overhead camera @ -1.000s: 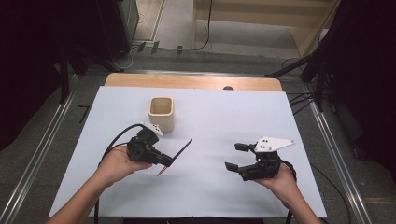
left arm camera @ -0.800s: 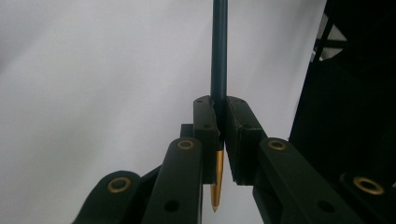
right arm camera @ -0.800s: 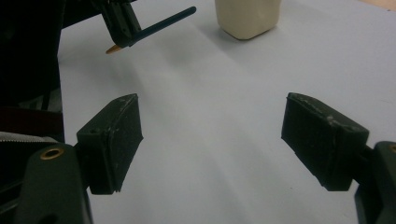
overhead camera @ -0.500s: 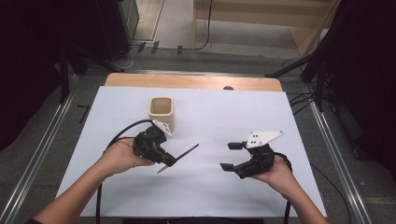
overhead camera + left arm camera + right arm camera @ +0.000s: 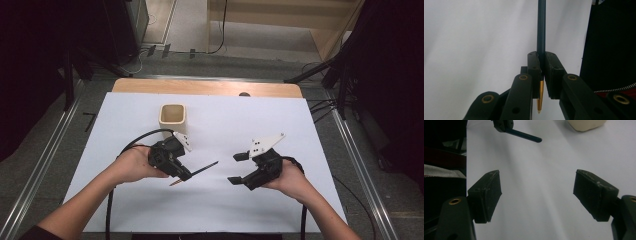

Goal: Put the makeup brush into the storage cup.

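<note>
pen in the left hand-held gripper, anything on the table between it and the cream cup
Nothing visible does. The pen is clamped in the left hand-held gripper, and only bare white table lies between it and the cream cup just beyond.

Table (image 5: pixel 320 210): bears the cup; both grippers are held above it.
Cup (image 5: pixel 172 118): at 11 o'clock from the table centre, upright.
Left gripper (image 5: pixel 186 176): at 6 o'clock from the cup, near it.
Pencil (image 5: pixel 200 171): between the left gripper's jaws, pointing to 2 o'clock.
Right gripper (image 5: pixel 238 168): at 3 o'clock from the pencil, apart from it.
</note>
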`<move>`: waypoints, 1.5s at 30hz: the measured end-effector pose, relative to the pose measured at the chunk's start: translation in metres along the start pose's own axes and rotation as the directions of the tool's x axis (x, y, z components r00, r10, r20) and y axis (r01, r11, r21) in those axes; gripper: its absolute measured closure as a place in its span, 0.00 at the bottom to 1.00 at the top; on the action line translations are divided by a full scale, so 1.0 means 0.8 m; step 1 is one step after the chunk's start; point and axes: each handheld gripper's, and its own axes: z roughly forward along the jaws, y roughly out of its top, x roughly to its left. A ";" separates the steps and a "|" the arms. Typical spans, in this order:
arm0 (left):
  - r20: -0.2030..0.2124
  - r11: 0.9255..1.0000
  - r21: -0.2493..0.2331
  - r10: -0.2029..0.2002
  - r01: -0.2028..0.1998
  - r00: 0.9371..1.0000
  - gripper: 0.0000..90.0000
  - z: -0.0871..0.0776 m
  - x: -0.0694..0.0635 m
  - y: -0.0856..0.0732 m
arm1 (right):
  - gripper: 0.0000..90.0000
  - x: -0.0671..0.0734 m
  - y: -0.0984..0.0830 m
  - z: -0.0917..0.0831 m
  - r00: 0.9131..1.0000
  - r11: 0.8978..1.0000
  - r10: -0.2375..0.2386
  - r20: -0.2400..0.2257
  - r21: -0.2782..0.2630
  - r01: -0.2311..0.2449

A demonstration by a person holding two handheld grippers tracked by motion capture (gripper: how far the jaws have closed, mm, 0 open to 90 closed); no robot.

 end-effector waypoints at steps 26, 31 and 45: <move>0.050 0.985 0.114 0.123 -0.128 0.991 0.93 0.018 -0.012 0.011 | 0.34 -0.006 0.028 0.035 0.980 0.992 -0.057 -0.188 0.102 0.077; 0.056 0.981 0.137 0.131 -0.138 0.990 0.93 0.023 -0.013 0.016 | 0.36 -0.006 0.033 0.042 0.976 0.989 -0.073 -0.204 0.109 0.097; 0.074 0.971 0.165 0.163 -0.173 0.984 0.93 0.030 -0.018 0.024 | 0.53 -0.001 0.034 0.062 0.961 0.977 -0.090 -0.263 0.162 0.136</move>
